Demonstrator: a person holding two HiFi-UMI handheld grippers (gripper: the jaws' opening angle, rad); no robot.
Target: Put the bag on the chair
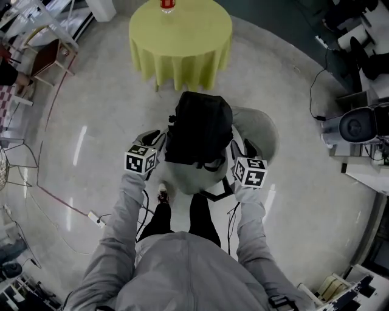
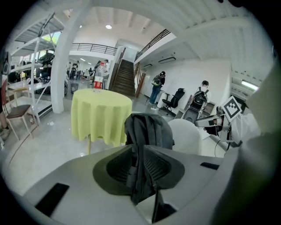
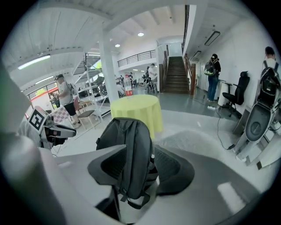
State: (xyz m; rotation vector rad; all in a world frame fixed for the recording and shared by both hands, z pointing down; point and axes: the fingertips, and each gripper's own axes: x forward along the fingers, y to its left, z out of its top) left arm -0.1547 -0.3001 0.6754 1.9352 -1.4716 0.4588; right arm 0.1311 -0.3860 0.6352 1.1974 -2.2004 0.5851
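While the left hand-held gripper [image 2: 137, 145] has its jaws drawn close on a fold at the backpack's [image 1: 199, 126] side, with fabric filling the narrow gap, the right hand-held gripper [image 3: 140, 146] has its jaws spread wide. The backpack's other side and a strap loop stand between the right pads, and they do not look pressed.

Head view: the left one sits at the backpack's 8 o'clock and the right one at its 4 o'clock, both hugging its flanks.

The backpack stands upright on the white chair [image 1: 262, 130], right in front of the person at 12 o'clock. Its base is on the seat, and the pale shell shows around it at 3 and 6 o'clock. Can't tell whether it leans on the backrest. Beyond the chair, further at 12 o'clock, is a round counter [image 1: 182, 42] under a yellow cloth, well apart, with a red bottle [image 1: 167, 5] on its far edge.

Progress: the placement looks essentially done, since the bag's weight appears to be on the chair. The right side reads as let go. What seems left is for the left jaws to open off the fold and for both grippers to draw back, plus a check that the bag stays up unsupported.
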